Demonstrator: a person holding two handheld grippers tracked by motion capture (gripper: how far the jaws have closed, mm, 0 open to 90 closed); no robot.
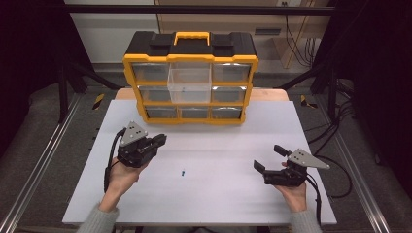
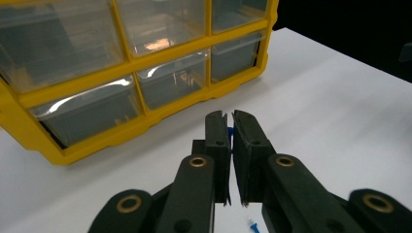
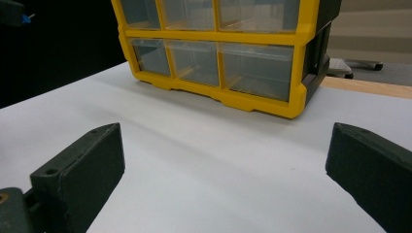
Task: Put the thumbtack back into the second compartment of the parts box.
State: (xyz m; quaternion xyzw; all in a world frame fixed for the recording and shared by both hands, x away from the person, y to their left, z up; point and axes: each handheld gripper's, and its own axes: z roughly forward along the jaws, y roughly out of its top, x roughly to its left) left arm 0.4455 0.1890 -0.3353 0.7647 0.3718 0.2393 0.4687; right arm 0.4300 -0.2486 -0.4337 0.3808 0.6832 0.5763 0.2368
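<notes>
I'm holding L gripper [image 2: 231, 127] clamped on tiny blue part [image 2: 229, 131], thin pinch risking slip; R gripper [image 3: 223, 160] idling released.

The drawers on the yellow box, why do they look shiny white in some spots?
In the left gripper view, light glares off the clear drawer fronts as white streaks. In the high view, the pulled-out drawer looks pale and washed out. In the right gripper view, the yellow box casts a soft shadow on the table.
</notes>
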